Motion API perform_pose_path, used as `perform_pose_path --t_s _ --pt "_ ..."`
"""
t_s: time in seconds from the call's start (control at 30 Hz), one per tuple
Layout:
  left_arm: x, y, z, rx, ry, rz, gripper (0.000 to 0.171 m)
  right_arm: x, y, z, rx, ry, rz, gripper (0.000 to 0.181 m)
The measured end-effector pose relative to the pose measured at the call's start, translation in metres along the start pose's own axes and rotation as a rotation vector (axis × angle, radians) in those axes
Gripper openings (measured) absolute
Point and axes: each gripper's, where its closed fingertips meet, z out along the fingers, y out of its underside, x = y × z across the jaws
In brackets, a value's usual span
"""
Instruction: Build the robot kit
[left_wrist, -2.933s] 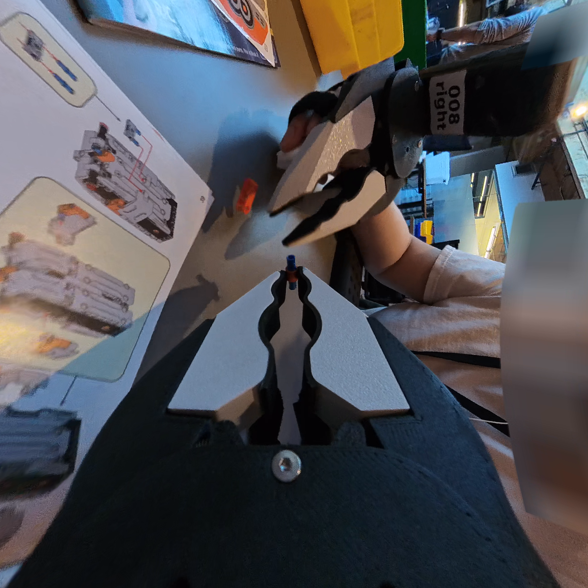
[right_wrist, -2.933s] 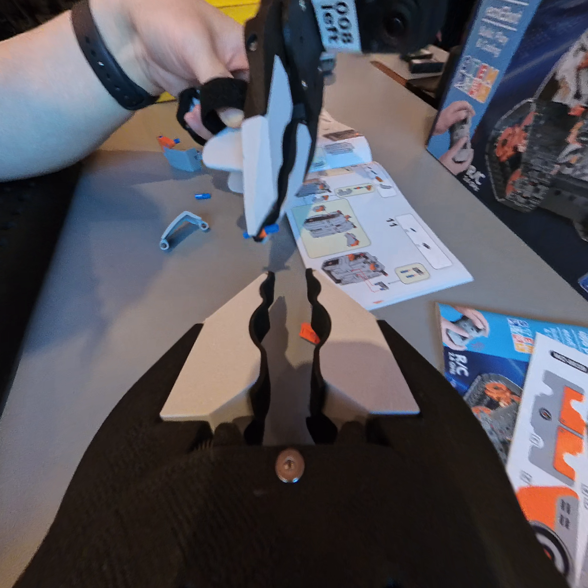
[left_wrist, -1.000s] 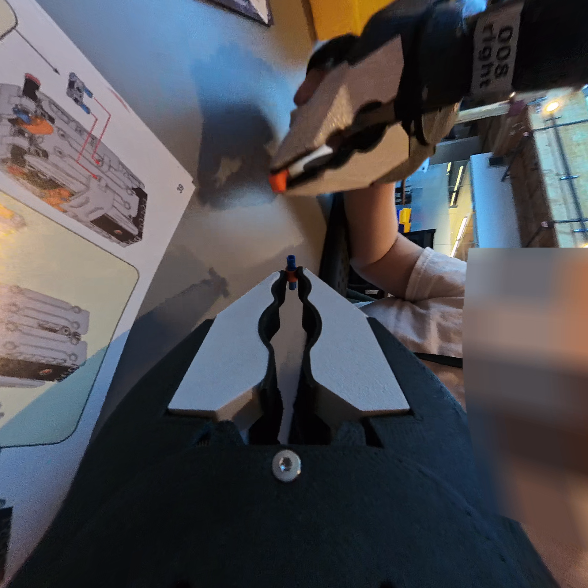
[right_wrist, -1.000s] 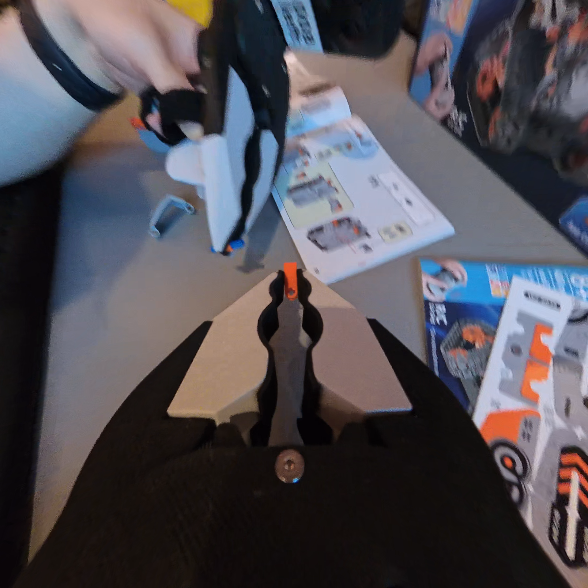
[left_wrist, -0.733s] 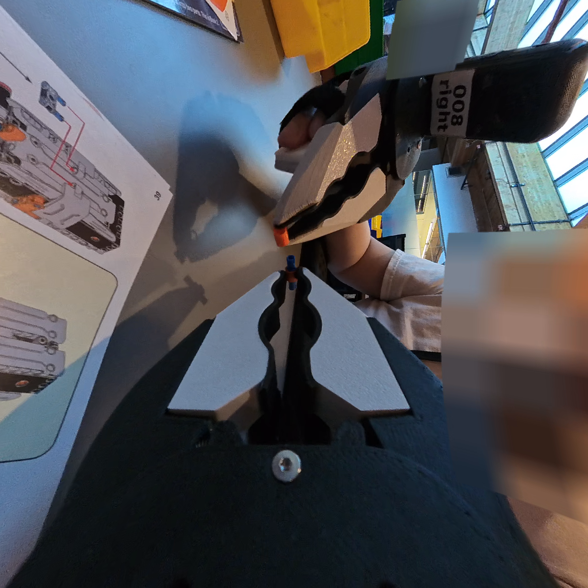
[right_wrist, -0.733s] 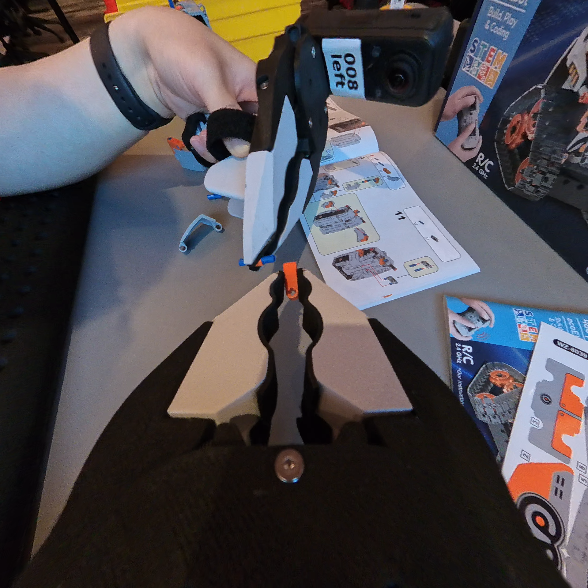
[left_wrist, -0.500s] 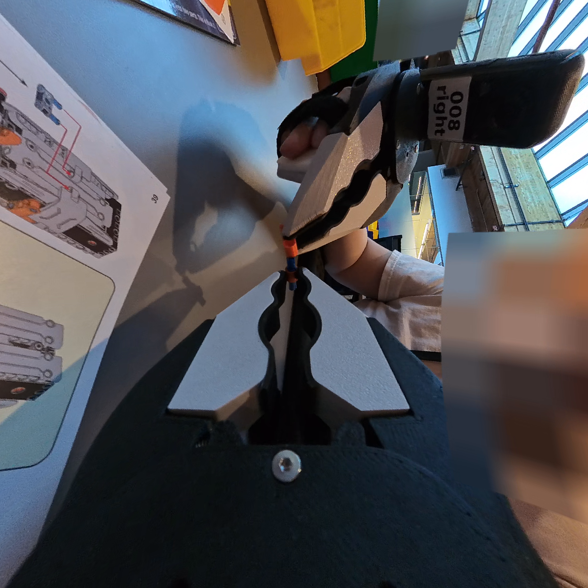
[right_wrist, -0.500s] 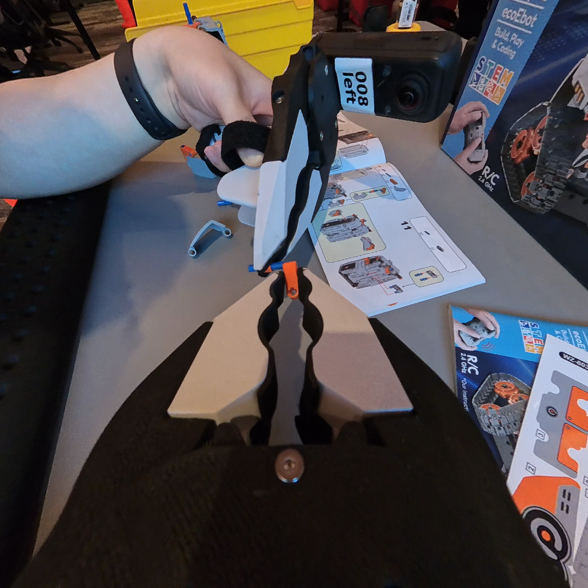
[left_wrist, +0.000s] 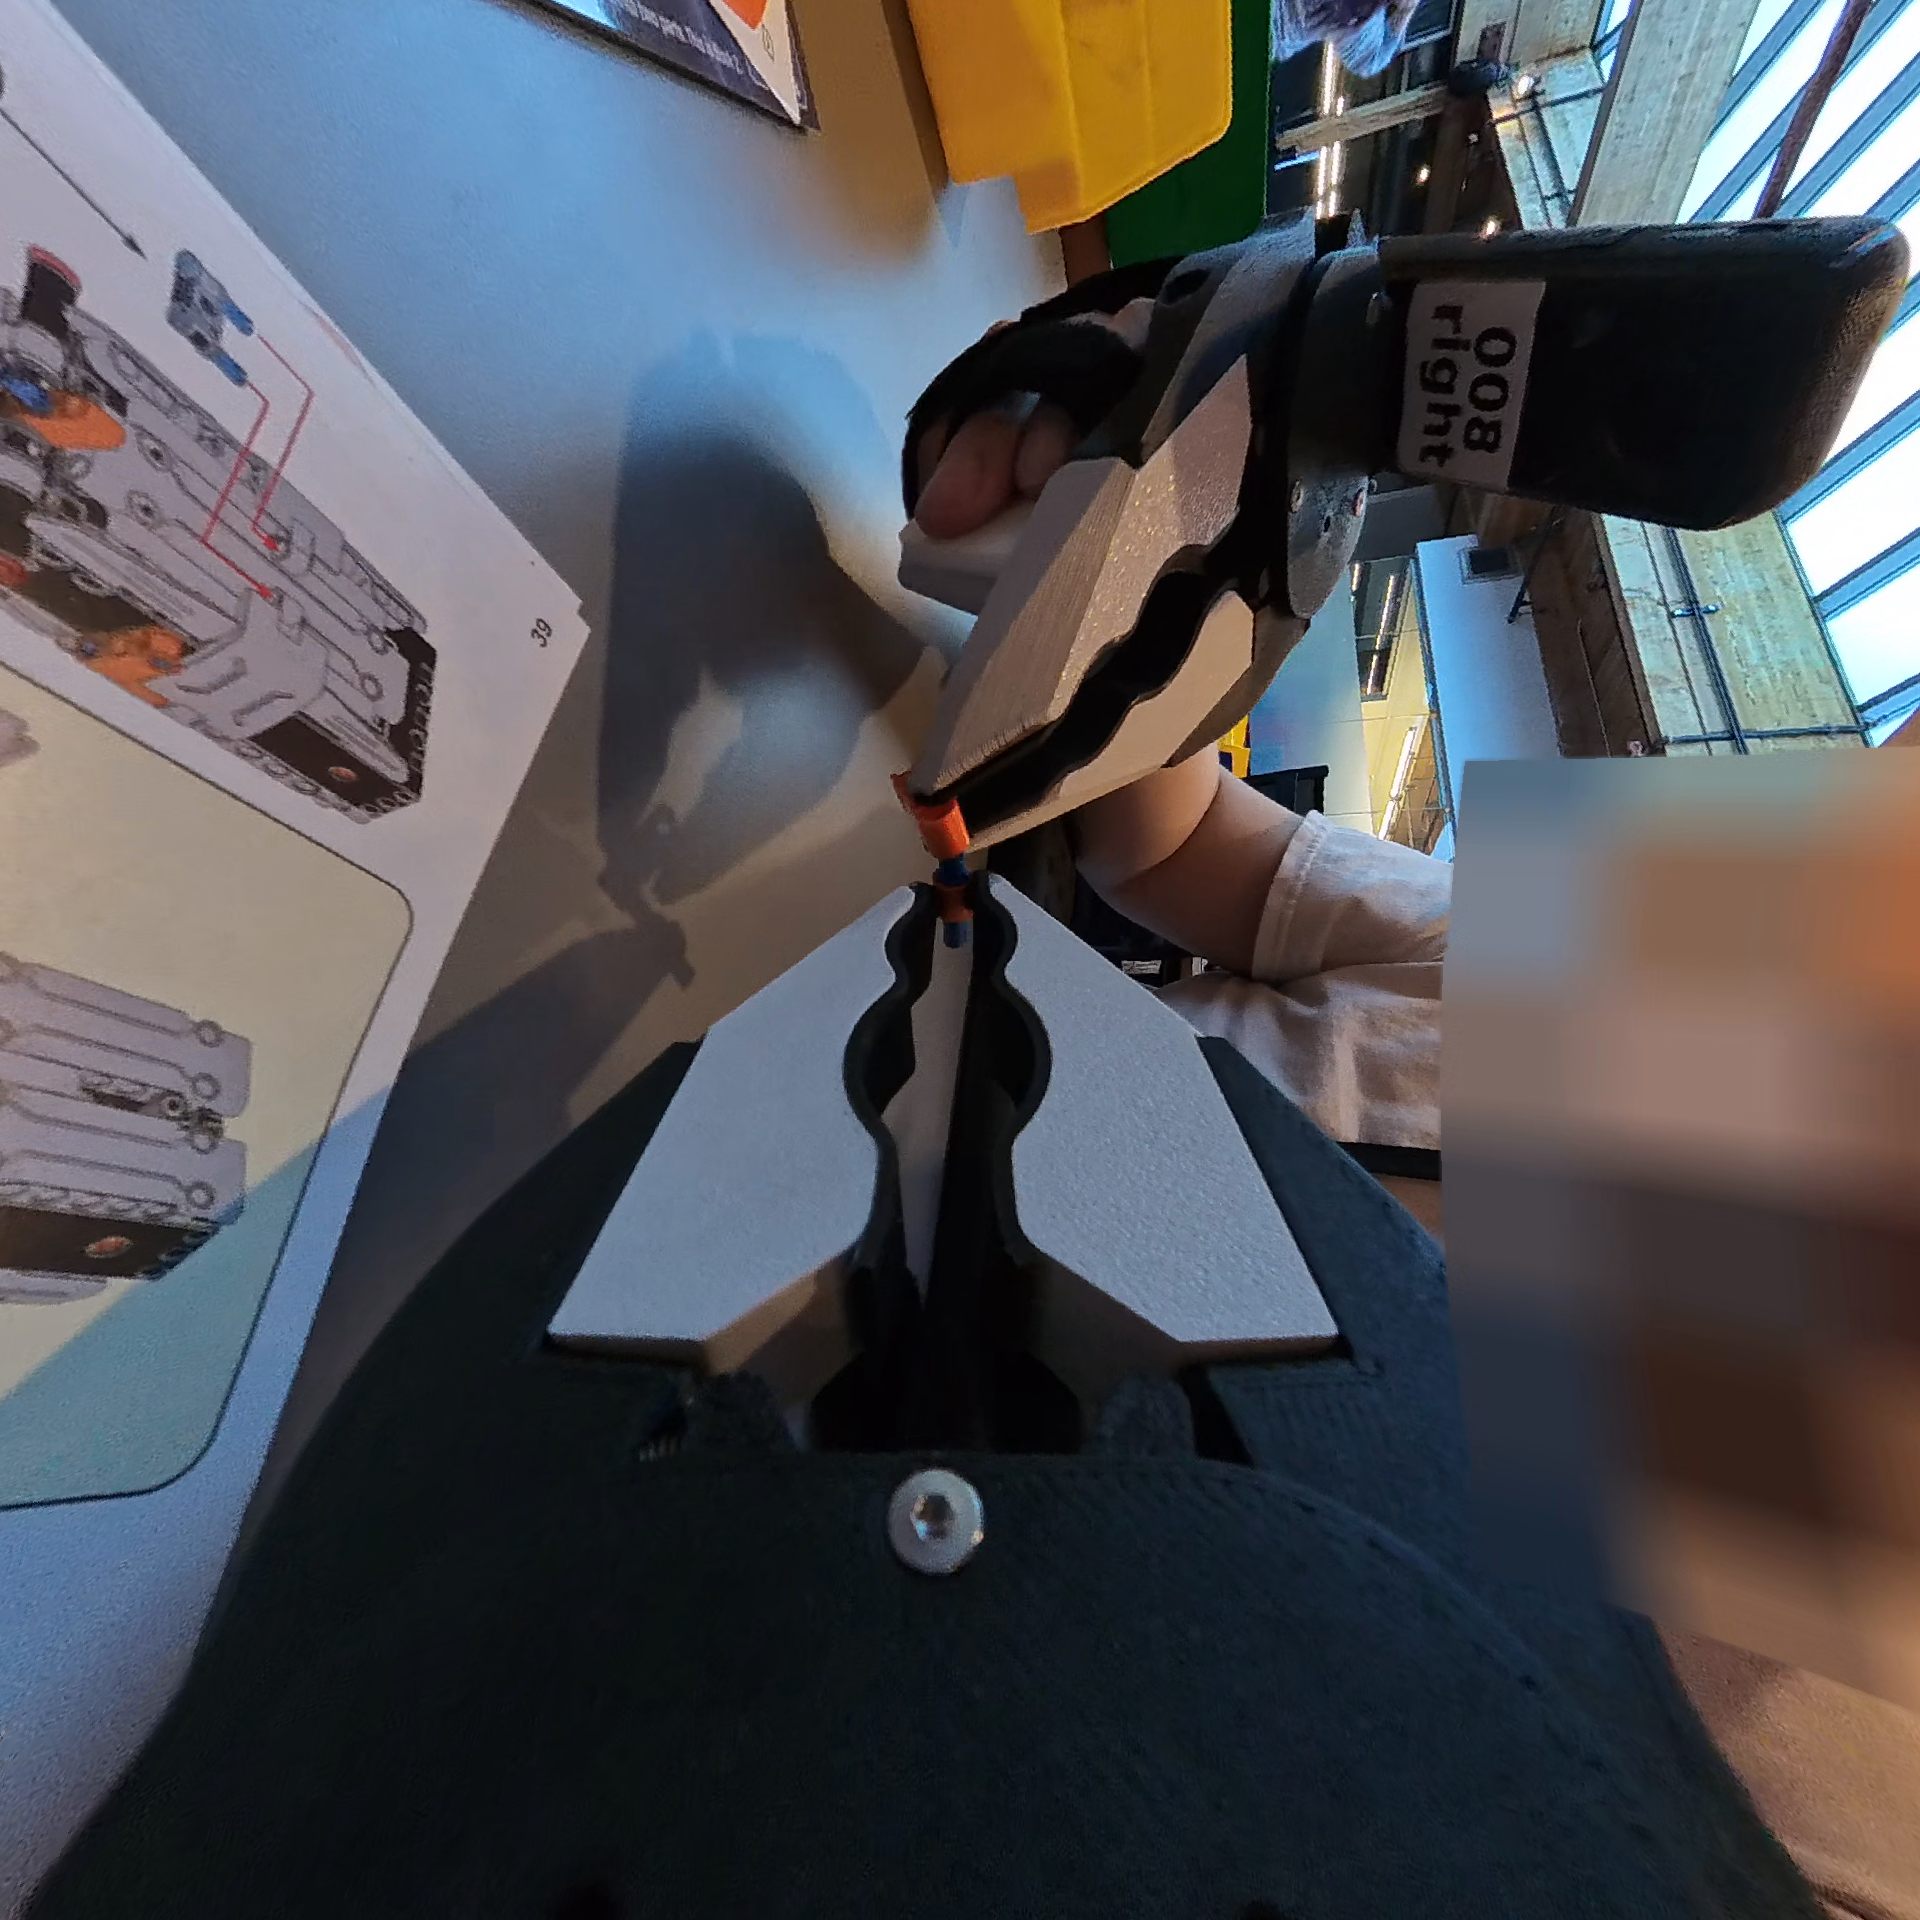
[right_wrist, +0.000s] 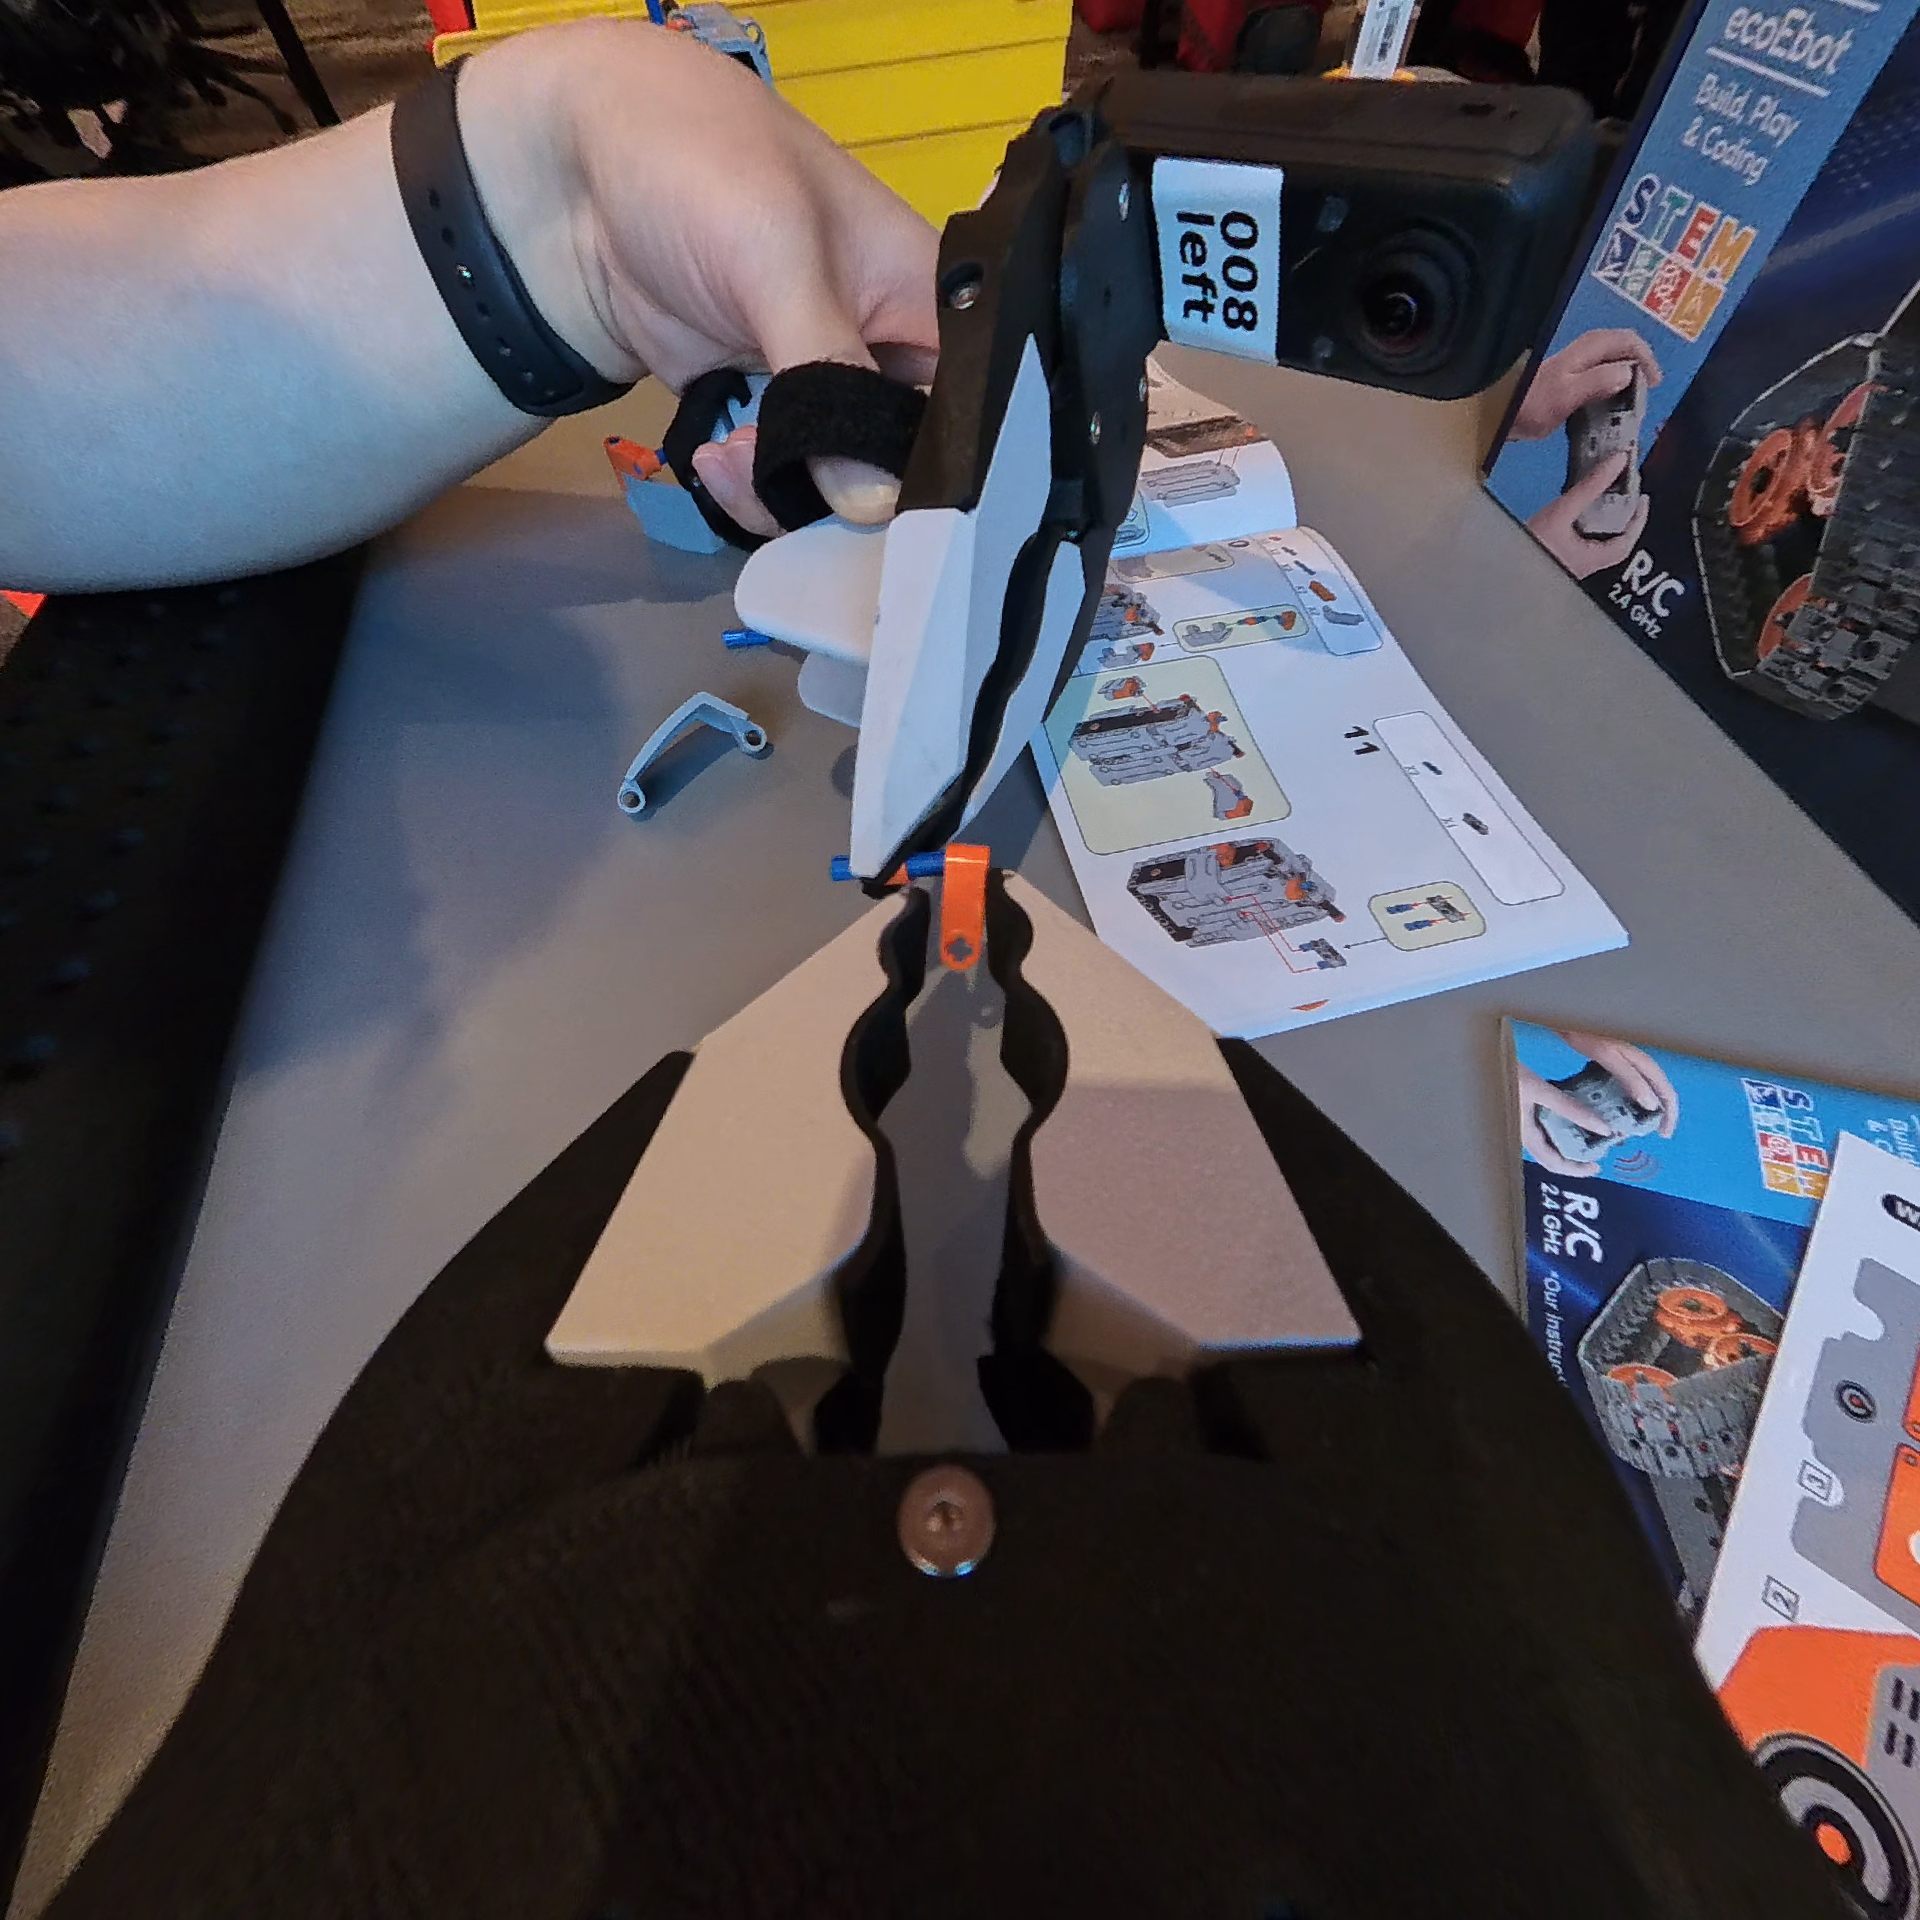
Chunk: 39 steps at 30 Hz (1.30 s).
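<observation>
Above a grey desk (right_wrist: 436, 935) strewn with an open instruction booklet (right_wrist: 1299, 790) and a loose grey curved part (right_wrist: 691, 743), the left hand-held gripper (right_wrist: 899, 873) pinches a blue pin (right_wrist: 847, 868) lying crosswise. Its tip touches the orange connector (right_wrist: 963, 904), clamped upright in the right hand-held gripper (right_wrist: 961, 925), which meets it tip to tip.

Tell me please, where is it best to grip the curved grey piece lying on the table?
Probably the curved grey piece is best gripped at its thin arched middle, from above, fingers across the arch. It lies flat on the table, apart from other parts; its small ringed ends offer less hold.
</observation>
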Motion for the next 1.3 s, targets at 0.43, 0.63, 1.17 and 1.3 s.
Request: perform_pose_path --t_s 0.43,0.63,1.17,1.3 --pt "-0.001 0.001 -0.001 -0.001 -0.014 -0.005 0.005 -0.009 -0.003 0.002 0.027 -0.021 -0.085 0.032" --pt "-0.001 -0.001 -0.001 0.01 -0.014 -0.007 0.005 -0.008 -0.006 0.003 0.028 -0.012 -0.084 0.035" --pt "-0.002 -0.007 -0.001 0.044 -0.018 -0.015 0.005 0.001 -0.006 0.006 -0.018 0.088 -0.146 0.032" --pt "-0.003 -0.009 -0.003 0.06 -0.02 -0.018 0.005 0.003 -0.006 0.006 -0.021 0.112 -0.159 0.031"
